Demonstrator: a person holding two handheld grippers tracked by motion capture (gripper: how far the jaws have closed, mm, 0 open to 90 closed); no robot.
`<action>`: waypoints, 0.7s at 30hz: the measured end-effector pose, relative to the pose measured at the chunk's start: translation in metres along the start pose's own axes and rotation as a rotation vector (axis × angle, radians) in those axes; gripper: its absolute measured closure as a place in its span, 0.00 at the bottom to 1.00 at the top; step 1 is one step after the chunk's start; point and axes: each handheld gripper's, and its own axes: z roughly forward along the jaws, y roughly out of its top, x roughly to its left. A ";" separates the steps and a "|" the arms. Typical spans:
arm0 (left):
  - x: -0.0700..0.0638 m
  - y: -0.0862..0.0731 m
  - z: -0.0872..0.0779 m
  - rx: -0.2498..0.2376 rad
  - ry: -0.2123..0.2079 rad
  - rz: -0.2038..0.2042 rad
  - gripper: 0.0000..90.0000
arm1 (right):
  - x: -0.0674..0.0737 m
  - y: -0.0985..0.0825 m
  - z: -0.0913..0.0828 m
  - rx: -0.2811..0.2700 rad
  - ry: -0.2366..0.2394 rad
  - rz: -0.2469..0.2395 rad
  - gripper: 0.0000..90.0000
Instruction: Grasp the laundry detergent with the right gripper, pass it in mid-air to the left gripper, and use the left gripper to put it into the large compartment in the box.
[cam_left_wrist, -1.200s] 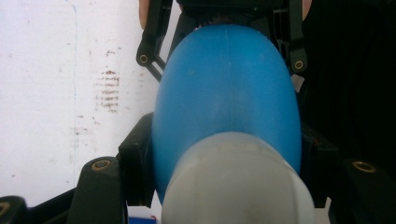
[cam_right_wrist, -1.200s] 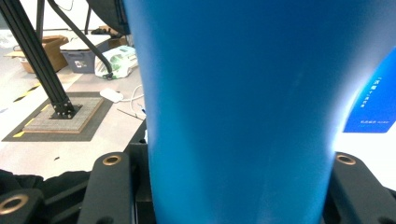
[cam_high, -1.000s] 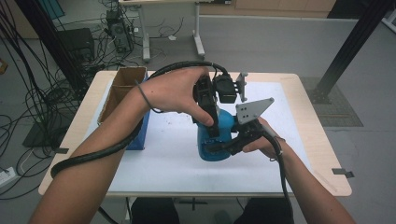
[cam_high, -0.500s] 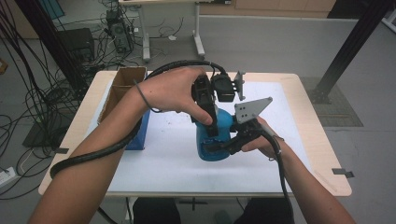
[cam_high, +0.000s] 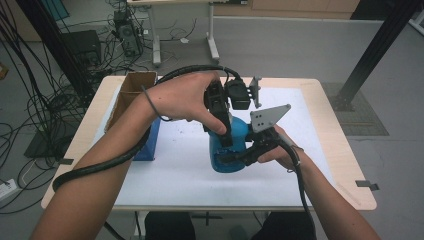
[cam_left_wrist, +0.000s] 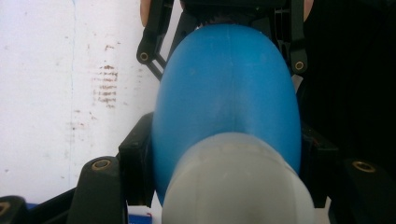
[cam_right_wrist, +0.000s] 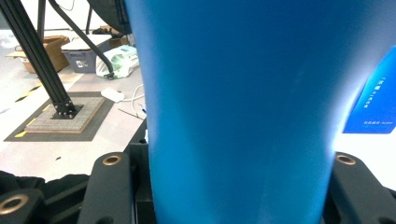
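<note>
The blue bottle (cam_high: 231, 150) stands near the middle of the white table (cam_high: 175, 170). The left gripper (cam_high: 220, 131) clamps its upper part from above, while the right gripper (cam_high: 239, 156) clamps its lower body from the right.

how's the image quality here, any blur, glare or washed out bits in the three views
High view: even, soft light, slightly grainy, blue bottle sharp enough. Left gripper view: the bottle's pale cap is too close and blurred, the white table nearly overexposed. Right gripper view: the bottle body is soft, with bright glare bleeding along its right edge.
</note>
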 end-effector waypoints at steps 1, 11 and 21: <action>0.000 0.000 0.000 -0.001 0.000 0.000 0.42 | 0.000 0.000 0.000 0.000 0.000 -0.001 0.49; 0.001 0.000 0.000 -0.006 -0.001 -0.001 0.42 | 0.000 -0.001 0.000 -0.003 -0.002 0.002 0.49; 0.001 0.002 0.000 -0.003 -0.001 -0.003 0.42 | -0.001 -0.001 -0.001 -0.007 -0.002 0.000 0.49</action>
